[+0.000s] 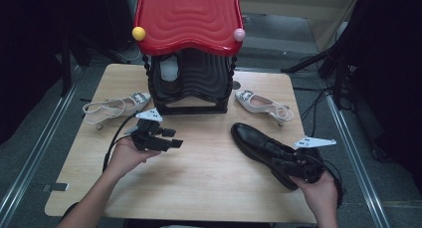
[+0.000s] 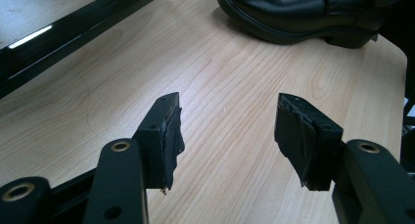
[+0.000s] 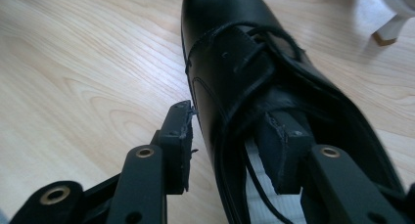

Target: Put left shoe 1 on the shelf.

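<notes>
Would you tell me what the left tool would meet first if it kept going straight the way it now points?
Probably the black shoe: the open left tool points across bare table toward it, though depth is unclear.

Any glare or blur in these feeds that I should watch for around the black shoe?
High view: evenly lit table, dark surroundings, soft sheen on the black shoe. Left gripper view: a bright glare strip on the black rack base, jaws sharp. Right gripper view: the white shoe is overexposed and blurred.

one black shoe [image 1: 266, 151] at the right gripper [image 3: 230, 141], two white heels: one [image 1: 113, 107] beyond the left gripper [image 1: 166, 137], one [image 1: 261, 103] beyond the right. one rack [image 1: 189, 36], two grippers.
</notes>
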Motion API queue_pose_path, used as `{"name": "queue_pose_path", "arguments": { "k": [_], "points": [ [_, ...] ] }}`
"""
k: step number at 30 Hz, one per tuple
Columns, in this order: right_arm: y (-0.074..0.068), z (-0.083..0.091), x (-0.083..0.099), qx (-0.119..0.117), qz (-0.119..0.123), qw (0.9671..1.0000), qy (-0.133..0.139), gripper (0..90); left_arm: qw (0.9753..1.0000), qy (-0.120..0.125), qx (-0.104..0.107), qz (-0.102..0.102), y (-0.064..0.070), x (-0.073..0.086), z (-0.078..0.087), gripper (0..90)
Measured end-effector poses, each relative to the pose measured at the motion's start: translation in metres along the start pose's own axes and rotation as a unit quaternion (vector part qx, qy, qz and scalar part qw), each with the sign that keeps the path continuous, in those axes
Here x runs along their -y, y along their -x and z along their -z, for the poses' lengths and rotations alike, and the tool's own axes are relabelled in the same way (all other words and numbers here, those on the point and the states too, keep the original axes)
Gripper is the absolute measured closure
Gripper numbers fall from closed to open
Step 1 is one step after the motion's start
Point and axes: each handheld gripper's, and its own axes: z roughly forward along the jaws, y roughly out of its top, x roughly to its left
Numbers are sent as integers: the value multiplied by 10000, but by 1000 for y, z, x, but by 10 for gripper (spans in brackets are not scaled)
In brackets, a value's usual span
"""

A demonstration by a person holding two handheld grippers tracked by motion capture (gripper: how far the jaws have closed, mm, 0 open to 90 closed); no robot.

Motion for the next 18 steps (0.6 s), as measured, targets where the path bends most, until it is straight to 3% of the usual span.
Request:
{"name": "queue_pose_path", "arguments": {
  "k": [6, 10, 14, 18],
  "points": [
    [-3, -24, -7, 120, -44, 9998, -173, 607, 10000, 23, -13, 15, -1, 0, 1, 438],
    [-1, -35, -7, -186, -266, 9994, -75, 680, 10000, 3, -41, 9, -1, 1, 2, 438],
    [4, -33, -7, -486, -597, 9970, 19, 779, 10000, 8, -72, -5, -1, 1, 2, 437],
    [3, -31, -9, -515, -658, 9965, -14, 791, 10000, 27, -71, 4, -1, 1, 3, 437]
  ]
}}
